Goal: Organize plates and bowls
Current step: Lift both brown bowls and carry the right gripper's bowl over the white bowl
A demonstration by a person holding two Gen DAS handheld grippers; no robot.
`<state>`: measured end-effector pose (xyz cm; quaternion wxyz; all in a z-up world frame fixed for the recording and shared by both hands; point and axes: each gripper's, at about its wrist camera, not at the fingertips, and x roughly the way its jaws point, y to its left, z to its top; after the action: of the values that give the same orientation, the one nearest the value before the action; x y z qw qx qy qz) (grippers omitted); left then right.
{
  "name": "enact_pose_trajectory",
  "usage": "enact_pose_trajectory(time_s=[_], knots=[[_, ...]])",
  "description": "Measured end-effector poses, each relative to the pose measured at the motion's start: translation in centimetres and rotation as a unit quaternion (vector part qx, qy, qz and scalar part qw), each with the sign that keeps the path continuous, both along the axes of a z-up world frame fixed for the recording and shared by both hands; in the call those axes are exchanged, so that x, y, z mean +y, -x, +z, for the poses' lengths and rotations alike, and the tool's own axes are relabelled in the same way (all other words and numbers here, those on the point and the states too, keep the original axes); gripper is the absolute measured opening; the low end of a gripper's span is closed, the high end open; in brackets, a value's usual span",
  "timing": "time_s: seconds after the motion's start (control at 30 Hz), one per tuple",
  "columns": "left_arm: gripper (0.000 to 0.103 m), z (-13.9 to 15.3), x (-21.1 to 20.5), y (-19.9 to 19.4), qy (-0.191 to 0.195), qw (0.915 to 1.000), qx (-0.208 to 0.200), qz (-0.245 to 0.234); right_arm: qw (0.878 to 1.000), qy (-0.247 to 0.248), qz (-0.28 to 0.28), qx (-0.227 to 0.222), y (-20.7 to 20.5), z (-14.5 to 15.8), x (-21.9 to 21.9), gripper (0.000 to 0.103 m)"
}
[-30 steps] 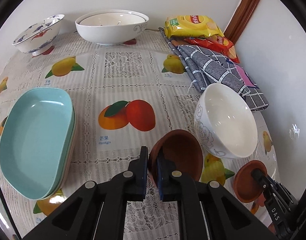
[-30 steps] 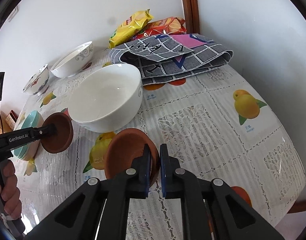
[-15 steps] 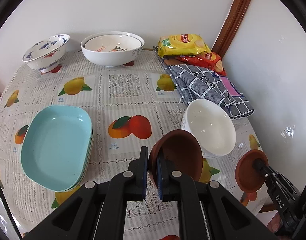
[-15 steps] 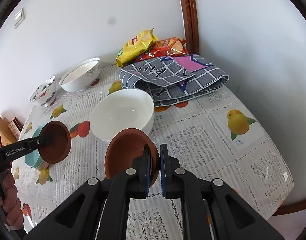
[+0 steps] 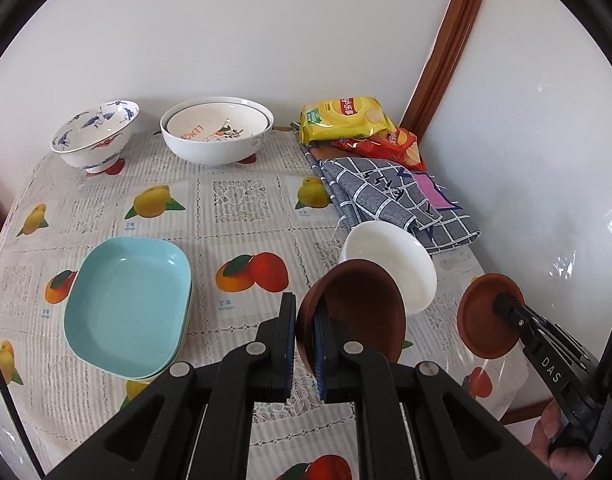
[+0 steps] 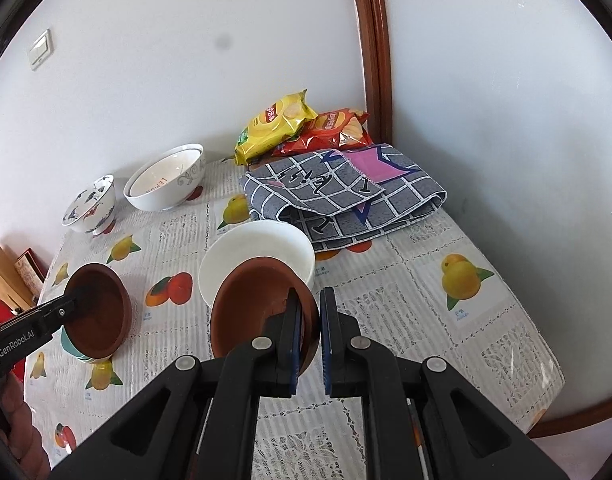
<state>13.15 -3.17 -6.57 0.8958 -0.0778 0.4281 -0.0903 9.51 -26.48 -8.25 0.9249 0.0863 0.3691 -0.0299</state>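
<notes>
From my right wrist view, the left brown dish (image 6: 100, 316) hides nearly all the blue plates (image 6: 72, 346), and behind it books (image 6: 14, 280) run off-frame.

Left tongs (image 5: 304, 330) up close: matte black plastic, two broad angular arms running into flat fingers (image 5: 286, 320) with blue pads along the inner faces. Round silver screw heads dot each linkage. From the other camera, white "GenRobot.AI" lettering runs down the side of its arm. Right tongs (image 6: 307, 330), same build: black arms, silver screws, blue-edged fingers (image 6: 330, 320). Seen from the left camera, the right tongs' slim black finger carries white "DAS" letters. Bare skin of the right hand (image 5: 561, 446) and the left hand (image 6: 14, 428) shows at the edges.
</notes>
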Motion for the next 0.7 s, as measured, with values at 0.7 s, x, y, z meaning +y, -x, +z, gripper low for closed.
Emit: enact_pose_trajectory(time_s=[0.7], knots=[[0.008, -0.12, 0.45, -0.01, -0.003, 0.9999, 0.008, 0.008, 1.0, -0.014, 0.0, -0.004, -0.84, 0.25, 0.18, 0.009]])
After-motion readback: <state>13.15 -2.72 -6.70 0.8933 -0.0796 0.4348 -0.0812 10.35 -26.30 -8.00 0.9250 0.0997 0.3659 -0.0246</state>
